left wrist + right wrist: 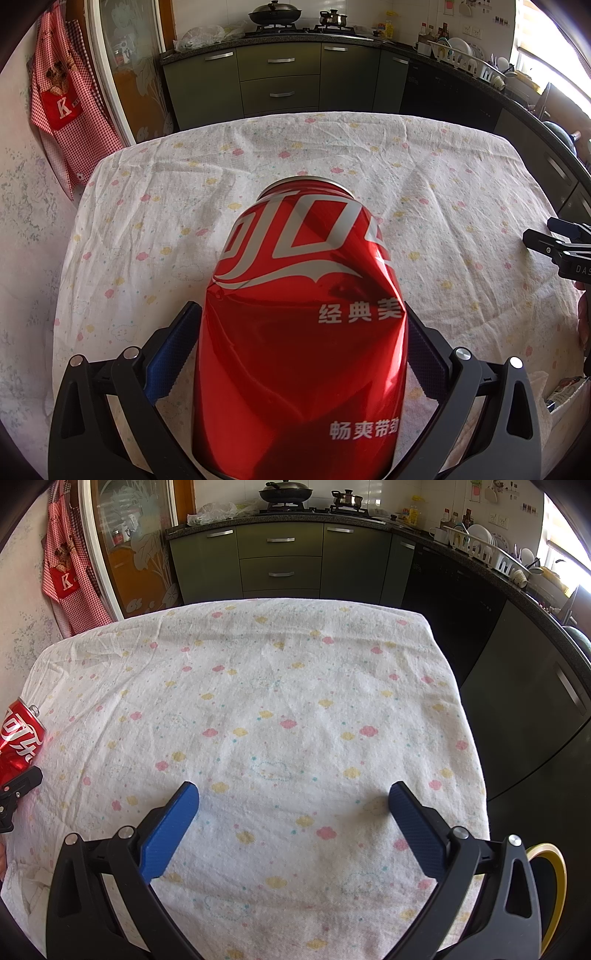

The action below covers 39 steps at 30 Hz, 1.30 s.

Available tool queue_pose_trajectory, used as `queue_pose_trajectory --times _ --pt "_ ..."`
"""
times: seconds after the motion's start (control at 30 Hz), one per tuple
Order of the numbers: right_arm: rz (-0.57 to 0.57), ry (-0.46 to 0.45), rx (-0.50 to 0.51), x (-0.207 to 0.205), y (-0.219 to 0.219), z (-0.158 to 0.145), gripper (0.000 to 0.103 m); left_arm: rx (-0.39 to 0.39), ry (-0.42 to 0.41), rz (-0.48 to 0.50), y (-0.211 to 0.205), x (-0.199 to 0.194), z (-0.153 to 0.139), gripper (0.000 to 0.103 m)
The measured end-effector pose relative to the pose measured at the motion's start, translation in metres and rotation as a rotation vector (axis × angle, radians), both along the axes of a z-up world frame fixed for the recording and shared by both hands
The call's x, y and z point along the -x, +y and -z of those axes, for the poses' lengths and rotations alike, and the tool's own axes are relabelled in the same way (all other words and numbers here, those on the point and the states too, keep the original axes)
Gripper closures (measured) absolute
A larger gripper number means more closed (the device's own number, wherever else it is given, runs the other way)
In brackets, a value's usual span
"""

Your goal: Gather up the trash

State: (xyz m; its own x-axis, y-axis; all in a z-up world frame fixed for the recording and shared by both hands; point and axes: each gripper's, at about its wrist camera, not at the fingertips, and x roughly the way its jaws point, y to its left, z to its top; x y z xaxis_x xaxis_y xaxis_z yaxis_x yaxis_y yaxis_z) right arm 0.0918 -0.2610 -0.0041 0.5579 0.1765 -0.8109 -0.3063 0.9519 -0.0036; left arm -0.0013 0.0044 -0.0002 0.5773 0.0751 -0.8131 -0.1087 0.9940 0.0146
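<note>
1. Your left gripper is pinching the red can across its dented middle, lifted over the table.
2. Your right gripper is spread wide and holds nothing.
3. The can looks light and thin-walled, probably empty; its glossy metal could slip, so keep gripping at the crease.
4. The tablecloth is soft, wrinkled cotton with cloud prints.
5. A yellow-rimmed bin shows below the table's right edge.

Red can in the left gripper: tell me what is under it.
Under the red can lies the cloud-print tablecloth, visible all around it. The cloth directly beneath is covered, so whether the can touches it cannot be told.
</note>
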Motion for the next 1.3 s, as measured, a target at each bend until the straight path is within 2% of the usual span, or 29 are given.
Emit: queue_pose_trajectory --times 0.1,0.23,0.53,0.8,1.1,1.3 --pt "0.0 0.0 0.0 0.0 -0.001 0.0 0.005 0.002 -0.002 -0.022 0.005 0.002 -0.001 0.003" --pt "0.002 -0.002 0.004 0.0 -0.002 0.0 0.006 0.054 -0.016 -0.036 0.013 0.007 -0.007 0.004" --pt "0.003 0.0 0.001 -0.001 -0.001 0.001 0.005 0.05 -0.064 -0.012 0.009 0.021 -0.025 0.004" --pt "0.003 0.0 0.0 -0.001 -0.001 0.001 0.005 0.06 -0.062 -0.019 0.006 0.024 -0.022 0.004" --pt "0.003 0.0 0.0 -0.001 0.0 0.001 0.005 0.056 -0.132 -0.018 0.004 0.036 -0.035 0.004" --pt "0.003 0.0 0.0 -0.001 0.0 0.001 0.005 0.064 -0.101 -0.01 0.003 0.034 -0.028 0.004"
